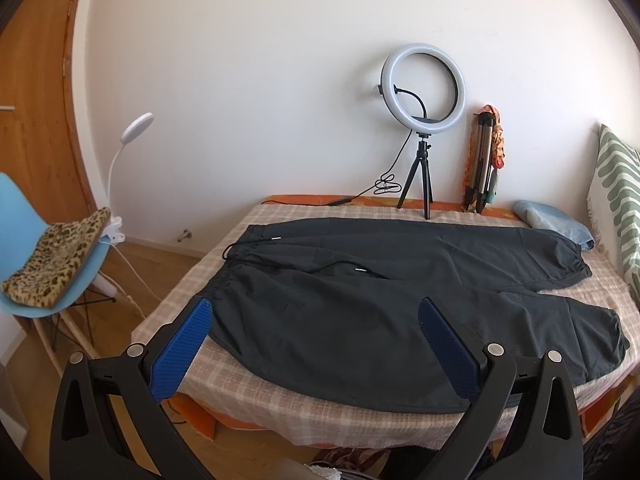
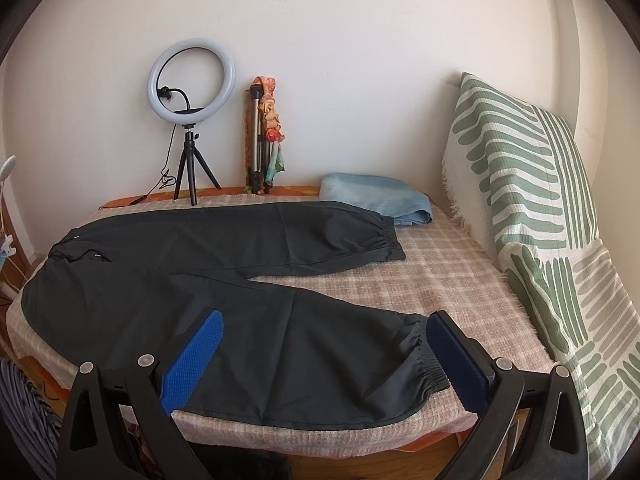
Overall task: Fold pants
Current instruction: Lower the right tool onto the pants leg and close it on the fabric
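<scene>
A bed covered by a beige-and-white checked woven blanket [image 1: 280,404] carries everything. A pair of black lightweight pants with elastic cuffs [image 1: 360,320] lies flat across it, unfolded, waistband towards the left edge, both legs running to the right, the near leg along the front edge. A green-and-white leaf-patterned cushion [image 2: 528,208] leans at the right edge. A folded light-blue cloth [image 2: 380,196] sits at the back right corner, touching the far cuff. A white ring light on a small black tripod [image 1: 422,88] stands at the back edge. The left gripper [image 1: 316,312] hovers spread over the waistband end; the right gripper [image 2: 328,324], also spread, brackets the near cuff, pinching nothing.
</scene>
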`<state>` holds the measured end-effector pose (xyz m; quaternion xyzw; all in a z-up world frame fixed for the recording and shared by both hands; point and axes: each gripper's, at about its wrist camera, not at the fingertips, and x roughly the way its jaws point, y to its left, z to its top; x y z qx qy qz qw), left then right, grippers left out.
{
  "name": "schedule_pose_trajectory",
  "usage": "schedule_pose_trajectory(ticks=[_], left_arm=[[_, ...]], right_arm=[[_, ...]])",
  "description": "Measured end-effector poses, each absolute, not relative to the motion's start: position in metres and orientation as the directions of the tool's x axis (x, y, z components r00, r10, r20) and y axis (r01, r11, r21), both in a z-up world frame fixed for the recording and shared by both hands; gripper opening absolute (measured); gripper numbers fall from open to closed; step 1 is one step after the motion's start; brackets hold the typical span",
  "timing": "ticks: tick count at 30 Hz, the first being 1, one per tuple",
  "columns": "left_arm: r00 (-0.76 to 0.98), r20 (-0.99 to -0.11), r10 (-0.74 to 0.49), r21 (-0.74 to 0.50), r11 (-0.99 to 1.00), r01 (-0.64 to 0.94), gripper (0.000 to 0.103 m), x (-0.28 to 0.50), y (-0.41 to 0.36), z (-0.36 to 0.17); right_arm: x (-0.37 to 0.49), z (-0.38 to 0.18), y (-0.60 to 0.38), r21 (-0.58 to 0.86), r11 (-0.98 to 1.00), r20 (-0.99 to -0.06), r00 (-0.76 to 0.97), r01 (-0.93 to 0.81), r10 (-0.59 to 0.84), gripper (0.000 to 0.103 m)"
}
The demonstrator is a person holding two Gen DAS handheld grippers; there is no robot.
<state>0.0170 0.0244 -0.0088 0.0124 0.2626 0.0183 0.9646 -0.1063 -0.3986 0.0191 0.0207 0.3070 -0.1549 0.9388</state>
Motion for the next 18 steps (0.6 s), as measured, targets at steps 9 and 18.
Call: schedule_pose_trajectory(ticks=[9, 18], left_arm=[[0.827, -0.562, 0.011, -0.069, 0.996, -0.060, 0.102, 0.034, 0.069, -0.027], [0.776, -0.626, 0.072, -0.042, 0.991, -0.125, 0.093, 0.062, 0.113, -0.053]], right_arm=[[-0.086, 0.004, -0.372, -0.132, 0.982, -0.617, 0.764, 0.132, -0.186, 0.102], [-0.058, -0.041, -0.322, -0.196, 0.969, -0.715, 0.698, -0.153, -0.034, 0.094]])
